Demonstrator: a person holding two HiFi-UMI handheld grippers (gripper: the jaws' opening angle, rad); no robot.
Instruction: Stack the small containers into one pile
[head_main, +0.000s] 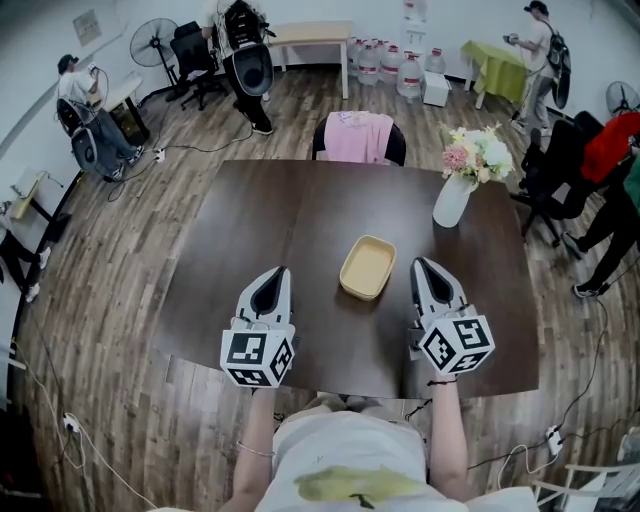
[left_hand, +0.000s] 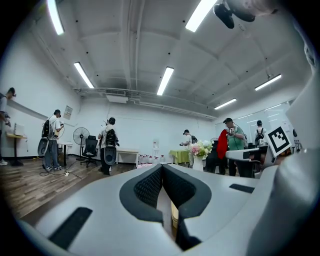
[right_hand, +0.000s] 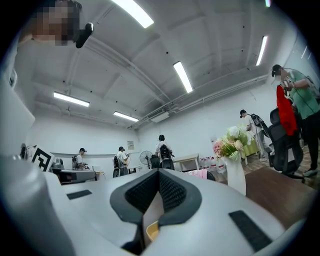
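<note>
A shallow tan container (head_main: 367, 268) rests on the dark brown table (head_main: 250, 220), a little nearer than its middle; whether more than one is nested there I cannot tell. My left gripper (head_main: 280, 270) hovers to its left and my right gripper (head_main: 420, 262) to its right, both level and pointing away from me. Neither touches the container. In the left gripper view the gripper (left_hand: 161, 167) has its tips together and nothing held; a sliver of the container (left_hand: 174, 215) shows below them. The right gripper (right_hand: 158, 172) is likewise shut and empty, with a bit of the container (right_hand: 151, 230) beneath.
A white vase of flowers (head_main: 452, 200) stands on the table's far right. A chair draped with a pink cloth (head_main: 360, 138) sits at the far edge. Office chairs and people (head_main: 600, 190) crowd the right side; more people stand at the room's back.
</note>
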